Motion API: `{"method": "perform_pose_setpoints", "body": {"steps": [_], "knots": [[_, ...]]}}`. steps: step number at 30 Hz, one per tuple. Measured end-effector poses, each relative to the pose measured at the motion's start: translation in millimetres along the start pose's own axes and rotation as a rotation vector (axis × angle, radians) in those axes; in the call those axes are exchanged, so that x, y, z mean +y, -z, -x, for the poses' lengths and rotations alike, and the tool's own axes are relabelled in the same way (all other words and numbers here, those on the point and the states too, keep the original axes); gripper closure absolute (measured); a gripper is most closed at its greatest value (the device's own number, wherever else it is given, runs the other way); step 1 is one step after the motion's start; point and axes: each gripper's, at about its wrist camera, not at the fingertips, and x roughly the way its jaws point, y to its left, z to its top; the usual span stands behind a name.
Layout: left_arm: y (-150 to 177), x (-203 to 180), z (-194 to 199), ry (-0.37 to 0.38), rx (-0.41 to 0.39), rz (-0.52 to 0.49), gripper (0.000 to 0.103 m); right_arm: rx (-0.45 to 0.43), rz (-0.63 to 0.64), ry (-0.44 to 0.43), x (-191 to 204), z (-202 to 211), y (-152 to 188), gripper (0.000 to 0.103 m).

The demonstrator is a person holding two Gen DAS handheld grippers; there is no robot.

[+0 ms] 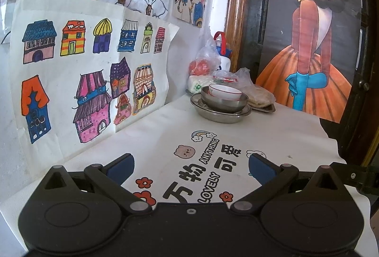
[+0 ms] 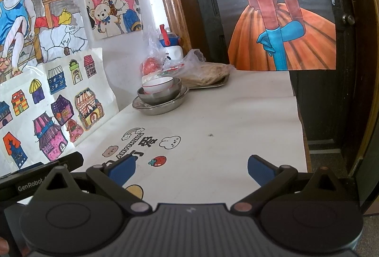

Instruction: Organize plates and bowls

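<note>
The setting is a lived-in home. A table covered by a white cartoon-printed tablecloth [image 1: 272,129] stands against a wall [image 2: 128,60] papered with hand-coloured children's drawings [image 1: 90,81]. At the table's far end sit stacked steel dishes with a white bowl [image 1: 225,92], bagged food [image 1: 258,93] and a drinking bottle [image 2: 169,46]. Beyond the table is a dark wooden door [image 2: 341,48] bearing a painted poster [image 1: 312,39].

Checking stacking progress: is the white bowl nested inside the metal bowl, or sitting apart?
Nested. The white bowl sits inside the metal bowl, which rests on the metal plate. Both views agree.
</note>
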Motion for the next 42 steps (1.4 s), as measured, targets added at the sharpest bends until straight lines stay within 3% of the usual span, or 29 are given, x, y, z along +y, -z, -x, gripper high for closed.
{"method": "perform_pose_setpoints", "body": {"steps": [42], "knots": [[1.3,-3.1,1.7,0.001,0.001,-0.005,0.001,0.007,0.008,-0.003,0.8,0.4,1.9,0.000]]}}
